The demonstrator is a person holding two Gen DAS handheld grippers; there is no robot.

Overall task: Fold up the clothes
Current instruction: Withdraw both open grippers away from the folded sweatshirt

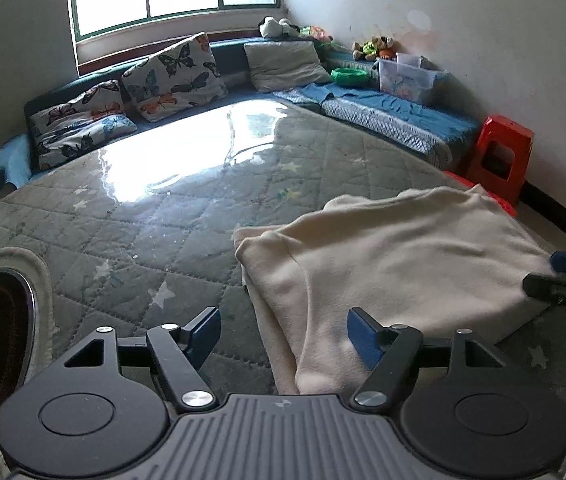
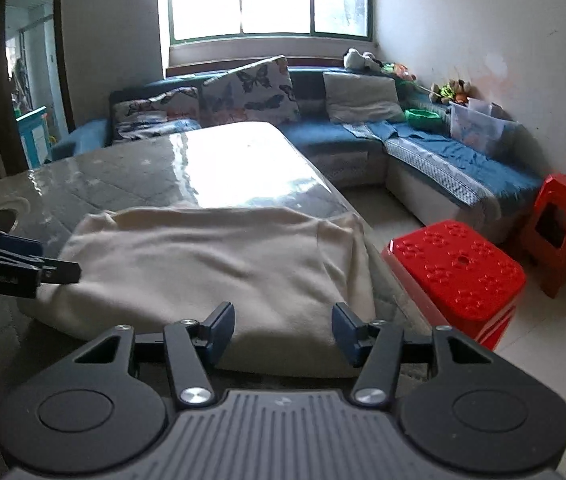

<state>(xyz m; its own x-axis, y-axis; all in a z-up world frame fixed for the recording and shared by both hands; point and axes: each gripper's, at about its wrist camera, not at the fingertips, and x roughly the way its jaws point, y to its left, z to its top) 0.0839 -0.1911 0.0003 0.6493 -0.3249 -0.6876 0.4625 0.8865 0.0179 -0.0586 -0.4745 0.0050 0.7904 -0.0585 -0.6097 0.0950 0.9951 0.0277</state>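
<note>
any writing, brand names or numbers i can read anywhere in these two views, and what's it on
None can be read.
A small pale logo mark sits on each gripper's grey ribbed body; it is a symbol, not letters.
A faint line of print runs along the side of the left gripper in the right wrist view, too blurred to read.
The clear storage box on the sofa shows coloured pictures, no legible words.

Both wrist views low, facing window (shared cream garment (image 1: 383, 256)).
</note>
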